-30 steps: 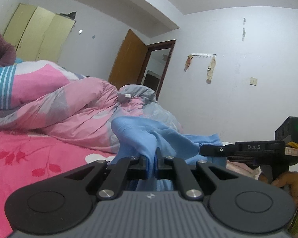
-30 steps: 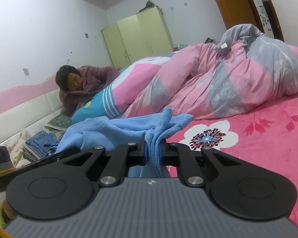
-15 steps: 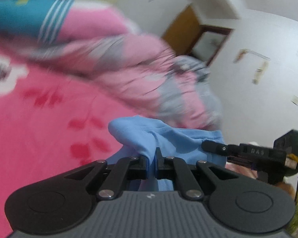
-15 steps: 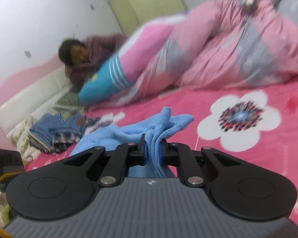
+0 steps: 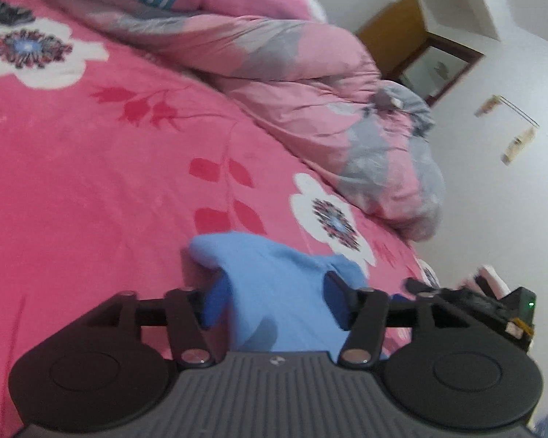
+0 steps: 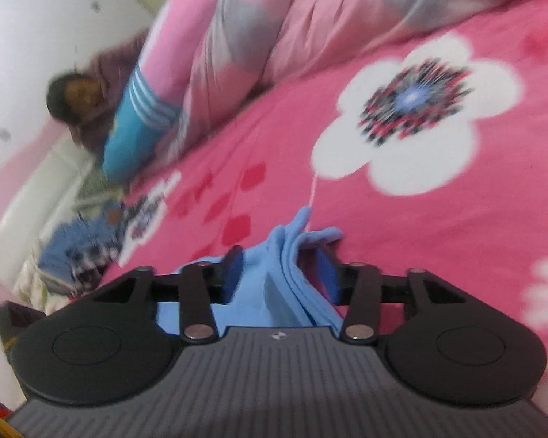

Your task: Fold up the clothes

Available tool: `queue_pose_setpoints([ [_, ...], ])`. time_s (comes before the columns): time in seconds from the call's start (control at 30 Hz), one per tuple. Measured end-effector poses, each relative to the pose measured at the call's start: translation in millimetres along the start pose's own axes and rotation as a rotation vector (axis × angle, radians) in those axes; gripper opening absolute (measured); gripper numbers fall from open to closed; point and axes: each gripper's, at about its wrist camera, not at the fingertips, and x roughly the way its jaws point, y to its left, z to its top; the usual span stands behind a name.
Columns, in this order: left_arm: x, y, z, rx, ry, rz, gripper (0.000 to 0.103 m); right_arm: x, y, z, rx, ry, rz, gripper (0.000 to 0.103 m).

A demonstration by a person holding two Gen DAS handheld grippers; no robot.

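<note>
- Lying low over the bed's pink flowered sheet (image 5: 91,168), the blue garment (image 5: 274,292) is sitting in the gap of the left tool (image 5: 270,292), in a loose bunch between its two fingers.
- The left tool is standing spread wide, its fingers well apart on either side of the cloth; whether either pad is touching the fabric is not clear through the blur.
- One rounded lobe of the garment is poking forward past the left fingertip, toward the red leaf print on the sheet.
- The right tool (image 6: 279,273) is also standing spread, its fingers apart with the blue garment (image 6: 285,281) between them in several stacked layers, a narrow tip rising toward a white flower on the sheet (image 6: 456,255).
- In the left wrist view, the right tool's body with its green light (image 5: 493,306) is showing at the right edge, just beside the garment.
- A pink and grey quilt (image 5: 310,73) is lying heaped across the far side of the bed.
- A person (image 6: 80,102) in a dark top is lying by the headboard, next to the quilt's blue striped end.
- A pile of folded clothes (image 6: 80,252) is resting near the head of the bed, blurred.
- A brown door (image 5: 394,33) is standing open beyond the quilt.
</note>
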Motion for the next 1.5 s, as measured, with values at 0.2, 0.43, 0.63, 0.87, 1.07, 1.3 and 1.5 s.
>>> queue_pose_setpoints([
  [0.2,-31,-13,-42,0.038,0.135,-0.039,0.059,-110,-15,-44,0.125,-0.096,-0.006,0.059],
  [0.43,-48,-14,-95,0.014,0.202,-0.046,0.057,-142,-34,-110,0.253,-0.028,-0.015,0.059],
  [0.63,-38,-13,-96,-0.014,0.184,-0.072,0.056,-119,-44,-110,0.259,0.001,0.019,0.059],
  [0.87,-25,-7,-94,-0.080,0.211,-0.136,0.055,-100,-43,-97,0.224,0.060,0.058,0.058],
  [1.07,-27,-1,-108,-0.118,0.244,-0.183,0.053,-98,-41,-96,0.185,0.121,0.081,0.055],
  [1.3,-21,-12,-115,-0.030,0.217,-0.176,0.045,-83,-37,-91,0.154,0.158,0.092,0.043],
  [1.5,-15,-18,-114,-0.017,0.250,-0.120,0.008,-76,-28,-94,0.112,0.209,0.078,0.014],
])
